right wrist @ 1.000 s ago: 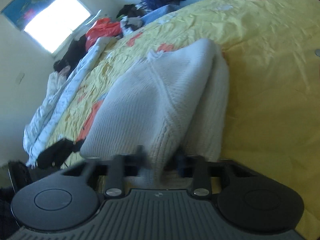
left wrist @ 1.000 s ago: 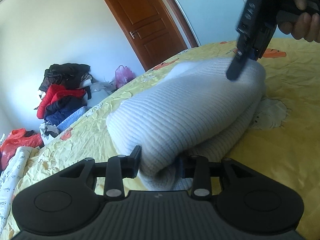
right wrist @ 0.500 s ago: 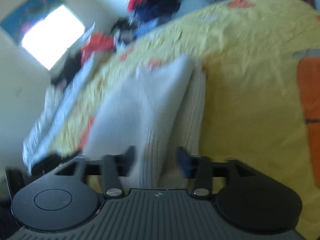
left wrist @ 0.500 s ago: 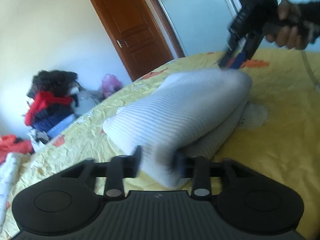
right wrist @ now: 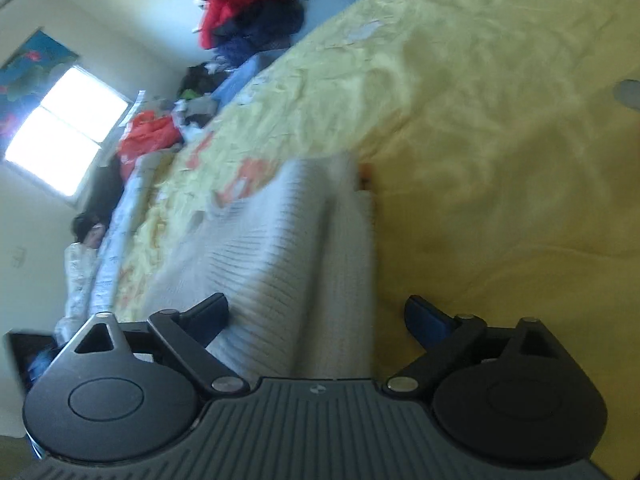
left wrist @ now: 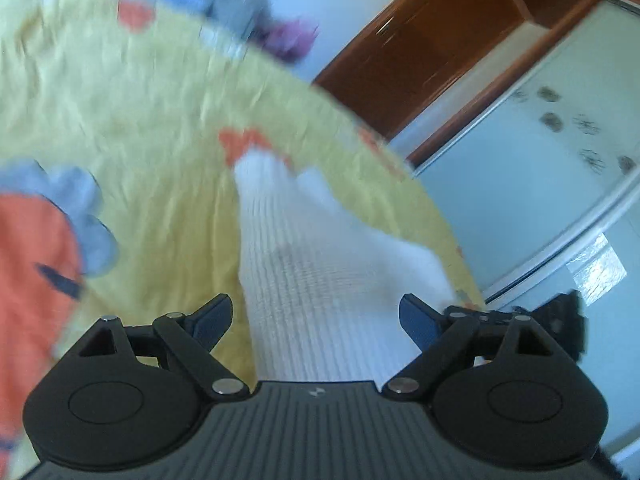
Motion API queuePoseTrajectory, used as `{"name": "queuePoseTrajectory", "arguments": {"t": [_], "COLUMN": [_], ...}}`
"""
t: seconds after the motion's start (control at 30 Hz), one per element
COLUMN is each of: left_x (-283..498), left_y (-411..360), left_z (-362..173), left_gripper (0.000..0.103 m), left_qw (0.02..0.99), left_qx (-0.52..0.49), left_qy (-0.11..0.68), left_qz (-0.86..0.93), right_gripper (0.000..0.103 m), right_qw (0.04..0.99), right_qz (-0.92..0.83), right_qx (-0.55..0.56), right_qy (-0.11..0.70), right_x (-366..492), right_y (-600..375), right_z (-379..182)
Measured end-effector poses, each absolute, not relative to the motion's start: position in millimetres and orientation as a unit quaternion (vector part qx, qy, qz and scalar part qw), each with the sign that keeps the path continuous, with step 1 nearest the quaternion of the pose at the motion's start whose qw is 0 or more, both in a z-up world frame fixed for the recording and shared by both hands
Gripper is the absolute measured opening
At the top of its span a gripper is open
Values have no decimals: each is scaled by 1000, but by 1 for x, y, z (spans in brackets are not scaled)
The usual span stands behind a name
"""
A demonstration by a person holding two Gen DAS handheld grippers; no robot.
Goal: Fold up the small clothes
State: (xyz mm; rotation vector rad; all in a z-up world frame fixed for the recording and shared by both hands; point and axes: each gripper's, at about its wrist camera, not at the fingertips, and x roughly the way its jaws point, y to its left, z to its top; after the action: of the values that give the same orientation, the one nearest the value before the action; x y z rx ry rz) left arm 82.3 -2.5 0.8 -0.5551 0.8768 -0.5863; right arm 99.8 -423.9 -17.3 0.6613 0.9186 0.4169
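Place: a lived-in home bedroom.
Bed: yellow sheet with orange cartoon prints, creased all over.
Door: brown panelled wood.
Wardrobe: pale sliding front.
Window: bright, in the cream wall.
Clutter: clothes pile past the bed's far edge.

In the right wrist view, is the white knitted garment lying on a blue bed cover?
No, the white knitted garment lies folded on a yellow bed cover with orange prints.

Motion blur smears the bedspread; its print is perhaps cartoons.
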Motion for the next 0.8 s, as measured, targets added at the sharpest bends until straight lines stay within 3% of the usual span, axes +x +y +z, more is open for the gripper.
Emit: {"name": "queuePoseTrajectory", "arguments": {"t": [0.03, 0.17, 0.33, 0.4, 0.67, 0.73, 0.8], "left_x": [90, 99, 97, 95, 122, 135, 137], "left_y": [-9, -20, -15, -2, 65, 74, 85], "left_z": [-9, -21, -5, 8, 51, 39, 21], "left_gripper": [93, 92, 54, 51, 54, 69, 78], "left_qw": [810, 794, 808, 806, 854, 859, 850], "left_qx": [-273, -296, -280, -276, -218, -200, -212], "left_qy": [432, 442, 432, 434, 418, 434, 455], "left_qz": [-289, -294, -287, -291, -220, -185, -159], "right_gripper": [79, 70, 46, 44, 43, 44, 58], "right_qw": [816, 828, 835, 840, 819, 823, 828], "right_qz": [214, 220, 211, 220, 274, 270, 238], "right_qx": [316, 294, 307, 306, 319, 304, 303], "right_qy": [435, 424, 405, 389, 389, 396, 408], "right_x": [101, 97, 83, 79, 126, 143, 154], "right_y": [-419, -406, -402, -394, -314, -293, -282], "right_z": [-19, -23, -5, 11, 8, -6, -17]}}
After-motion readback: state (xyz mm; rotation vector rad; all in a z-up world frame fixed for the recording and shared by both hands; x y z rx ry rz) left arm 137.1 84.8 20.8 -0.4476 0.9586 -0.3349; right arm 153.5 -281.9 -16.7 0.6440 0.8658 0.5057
